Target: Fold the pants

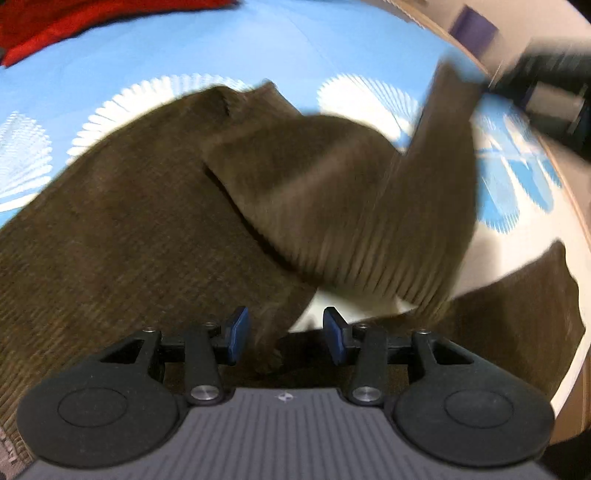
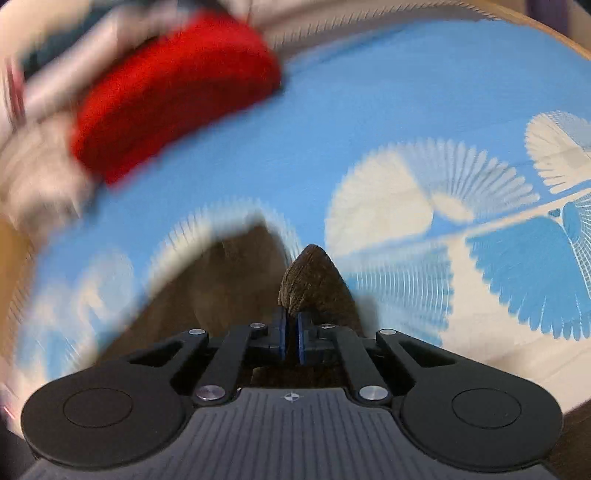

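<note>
- Black two-finger left gripper (image 1: 286, 334) with blue pads sits at the bottom of the left wrist view, its jaws standing partly apart. A narrow fold of the brown ribbed corduroy pants (image 1: 147, 221) runs up between the pads, but neither pad presses on it.
- Those pants cover most of that view, spread over a blue bed sheet with white fan-shaped patterns (image 1: 258, 48). One section is lifted and pulled up toward the upper right — there the right gripper (image 1: 491, 86) shows only as a dark blur at the cloth's raised end.
- From the right wrist view, the right gripper (image 2: 291, 341) has its blue pads closed tight on a peaked corner of the pants (image 2: 310, 273), which stands up just past the fingertips.
- Open sheet (image 2: 369, 129) stretches ahead and to the right of that corner, up to the bed's pale wooden edge (image 2: 535, 26).
- A red folded cloth (image 2: 173, 92) lies far off at the upper left, well apart from the pants.
</note>
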`<state>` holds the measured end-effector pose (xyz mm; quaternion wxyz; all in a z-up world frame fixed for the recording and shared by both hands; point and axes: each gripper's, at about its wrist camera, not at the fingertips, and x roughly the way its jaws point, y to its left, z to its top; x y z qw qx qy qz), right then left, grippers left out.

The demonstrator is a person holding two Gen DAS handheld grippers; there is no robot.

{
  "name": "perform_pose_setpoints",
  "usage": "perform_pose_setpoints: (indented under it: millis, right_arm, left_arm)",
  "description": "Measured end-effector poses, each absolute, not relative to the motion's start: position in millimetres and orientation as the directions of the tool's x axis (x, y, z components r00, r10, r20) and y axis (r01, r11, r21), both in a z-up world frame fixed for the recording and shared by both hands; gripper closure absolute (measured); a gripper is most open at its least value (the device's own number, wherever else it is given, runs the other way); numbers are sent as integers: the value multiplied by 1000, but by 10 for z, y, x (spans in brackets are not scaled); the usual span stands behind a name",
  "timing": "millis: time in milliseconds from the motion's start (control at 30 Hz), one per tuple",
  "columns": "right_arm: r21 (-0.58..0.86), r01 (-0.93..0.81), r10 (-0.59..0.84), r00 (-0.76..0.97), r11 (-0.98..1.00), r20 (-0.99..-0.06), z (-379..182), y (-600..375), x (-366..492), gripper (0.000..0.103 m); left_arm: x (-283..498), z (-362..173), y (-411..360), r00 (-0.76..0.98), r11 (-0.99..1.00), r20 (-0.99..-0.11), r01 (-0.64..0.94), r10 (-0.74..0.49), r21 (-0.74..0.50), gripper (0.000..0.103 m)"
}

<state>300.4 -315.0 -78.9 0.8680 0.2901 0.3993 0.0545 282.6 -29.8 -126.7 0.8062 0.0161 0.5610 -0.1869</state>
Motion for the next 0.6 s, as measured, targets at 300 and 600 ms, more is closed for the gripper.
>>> perform_pose_setpoints:
  millis: [300, 600]
  right_arm:
    - [710, 387, -252, 922, 589, -294, -493, -5317, 2199, 98]
    - [455, 754, -343, 634, 473, -693, -1726, -6136, 2116, 98]
  left_arm:
    - [2795, -1354, -386, 342, 919, -911, 384, -231, -89, 96]
    - [2756, -1389, -360, 301, 893, -924, 443, -234, -82, 96]
